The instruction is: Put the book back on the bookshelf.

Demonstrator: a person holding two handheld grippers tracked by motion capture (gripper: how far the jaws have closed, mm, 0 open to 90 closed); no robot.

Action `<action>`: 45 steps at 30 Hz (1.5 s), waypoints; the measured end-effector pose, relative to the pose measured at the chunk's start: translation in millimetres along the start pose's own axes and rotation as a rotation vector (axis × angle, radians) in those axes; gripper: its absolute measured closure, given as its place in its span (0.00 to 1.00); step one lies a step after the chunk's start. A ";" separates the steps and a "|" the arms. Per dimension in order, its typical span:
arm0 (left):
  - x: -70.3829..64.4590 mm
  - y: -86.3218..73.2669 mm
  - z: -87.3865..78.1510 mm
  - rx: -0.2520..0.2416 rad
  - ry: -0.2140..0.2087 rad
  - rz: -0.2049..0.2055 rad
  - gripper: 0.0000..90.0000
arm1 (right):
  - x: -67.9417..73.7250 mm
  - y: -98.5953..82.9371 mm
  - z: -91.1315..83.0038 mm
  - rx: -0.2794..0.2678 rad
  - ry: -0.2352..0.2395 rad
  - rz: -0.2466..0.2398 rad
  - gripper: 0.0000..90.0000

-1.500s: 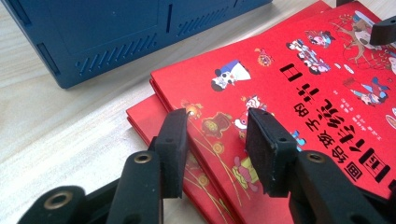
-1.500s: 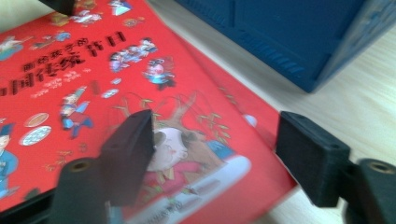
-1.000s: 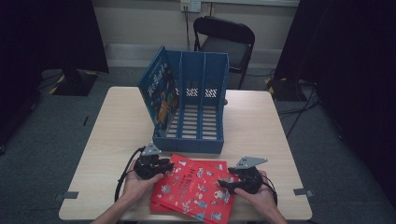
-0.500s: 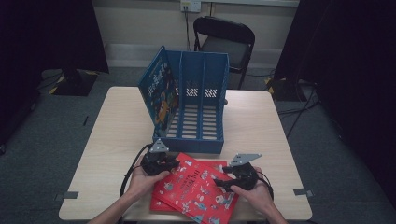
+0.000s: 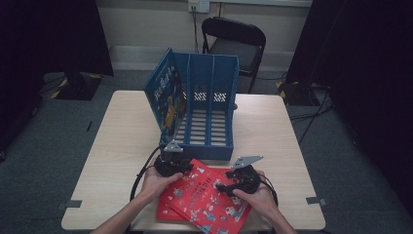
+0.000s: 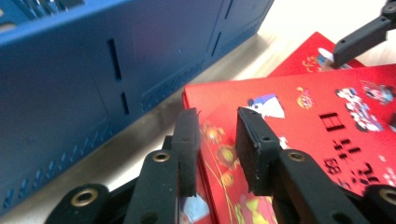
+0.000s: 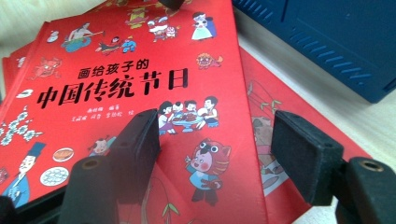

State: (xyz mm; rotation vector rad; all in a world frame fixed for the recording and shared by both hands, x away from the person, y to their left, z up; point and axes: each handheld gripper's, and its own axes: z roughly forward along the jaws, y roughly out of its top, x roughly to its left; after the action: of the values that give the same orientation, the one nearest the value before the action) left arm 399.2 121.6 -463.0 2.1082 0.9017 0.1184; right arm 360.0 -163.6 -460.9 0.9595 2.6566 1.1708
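- The left hand-held gripper (image 5: 186,169) sits at the top red book's (image 5: 209,197) corner nearest the blue file rack (image 5: 207,114); in its own view the jaws stand a little apart with the book's edge between them, not yet pinched.
- The right hand-held gripper (image 5: 221,186) is over the same book's cover, farther from the rack; its jaws gape wide, straddling the cover's edge (image 7: 252,154) and gripping nothing.
- The top red book lies skewed on a second red book (image 7: 299,140), both flat on the desk (image 5: 122,146) just in front of the rack.
- A blue picture book (image 5: 166,97) already stands in the rack's leftmost slot.
- Risk, as I judge it: the left jaws may close on both covers at once, or catch only the corner, so the book would pivot and slip when lifted.
- The rack's front wall is near; a low lift could knock the book against it and shove the rack back.
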 end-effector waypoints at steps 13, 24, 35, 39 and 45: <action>-7.9 -18.9 -53.8 -0.008 -0.042 -0.006 0.63 | -0.2 0.4 -0.1 0.008 0.021 0.003 0.41; -23.8 -58.1 -72.4 0.037 -0.044 0.019 0.57 | -0.1 -0.2 -0.2 0.005 0.020 0.006 0.42; -29.5 -82.4 -77.0 0.078 -0.038 0.026 0.50 | 0.8 0.2 -0.3 0.008 0.013 0.011 0.42; -30.9 -86.8 -76.8 0.071 -0.031 0.035 0.48 | 1.3 -0.3 -0.6 0.004 0.017 0.011 0.44; -31.0 -85.6 -75.2 0.058 -0.015 0.039 0.49 | 1.6 -0.9 -1.6 0.005 0.011 0.014 0.44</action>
State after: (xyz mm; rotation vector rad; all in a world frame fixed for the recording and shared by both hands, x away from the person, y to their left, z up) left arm 300.2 185.8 -468.5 2.1781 0.8648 0.0975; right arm 357.7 -164.2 -460.1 0.9775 2.6663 1.1762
